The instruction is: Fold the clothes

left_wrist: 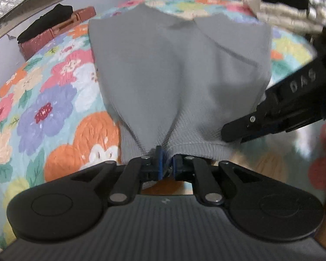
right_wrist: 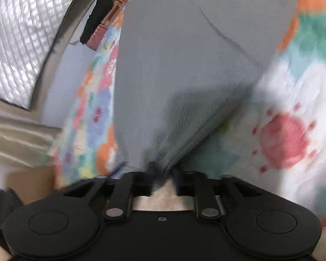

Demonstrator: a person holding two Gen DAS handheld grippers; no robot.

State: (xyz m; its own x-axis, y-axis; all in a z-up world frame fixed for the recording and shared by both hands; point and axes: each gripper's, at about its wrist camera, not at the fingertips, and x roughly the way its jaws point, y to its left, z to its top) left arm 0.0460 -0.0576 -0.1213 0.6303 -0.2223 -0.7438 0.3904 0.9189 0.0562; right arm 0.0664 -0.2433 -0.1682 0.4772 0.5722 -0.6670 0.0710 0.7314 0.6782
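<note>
Bed w/ floral quilt (left_wrist: 54,113) under all. Grey ribbed knit top (left_wrist: 173,69) lies on it, sleeves already folded in. Left tool (left_wrist: 166,158) pinches near hem; right tool (right_wrist: 163,171) blurred, grip can't tell. Hem-to-collar fold prob. left.

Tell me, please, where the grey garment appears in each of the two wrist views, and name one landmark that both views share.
Left wrist view: the grey garment fills the centre, spread over the floral bedspread, its ribbed hem bunched at the left gripper.
Right wrist view: the grey garment runs from the top centre down to the right gripper.
Shared landmark: the black item on the reddish-brown box, upper left in both.
</note>
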